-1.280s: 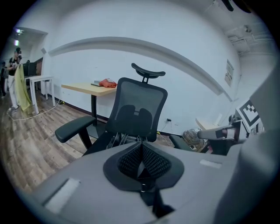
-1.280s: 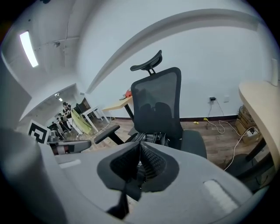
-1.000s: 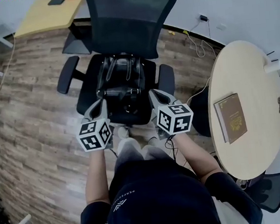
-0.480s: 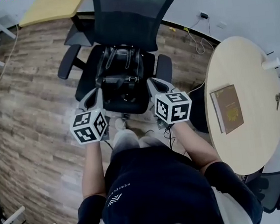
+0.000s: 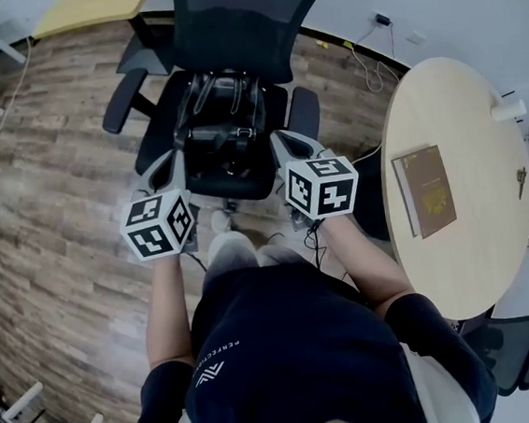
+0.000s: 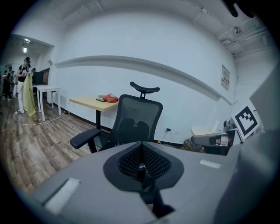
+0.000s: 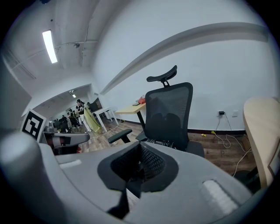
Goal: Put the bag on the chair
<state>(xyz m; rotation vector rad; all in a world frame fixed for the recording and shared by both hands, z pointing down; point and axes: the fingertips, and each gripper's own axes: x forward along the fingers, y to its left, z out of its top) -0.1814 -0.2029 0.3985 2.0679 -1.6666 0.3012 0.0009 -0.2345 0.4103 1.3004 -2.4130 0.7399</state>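
Bare wood floor (image 5: 46,191) is seen left of the chair (image 5: 253,14), with lots of room there. The left gripper (image 5: 171,165) is held at the chair's front left edge, its fingers (image 6: 130,160) pressed shut with nothing in them. The black bag (image 5: 227,125) is laid on the chair seat, just past both grippers' fingers. The right gripper (image 5: 287,143) is held at the chair's front right edge, its fingers (image 7: 149,163) also closed and empty. Right of the chair, little room is left by the round table (image 5: 477,268), where a book (image 5: 425,191) is laid.
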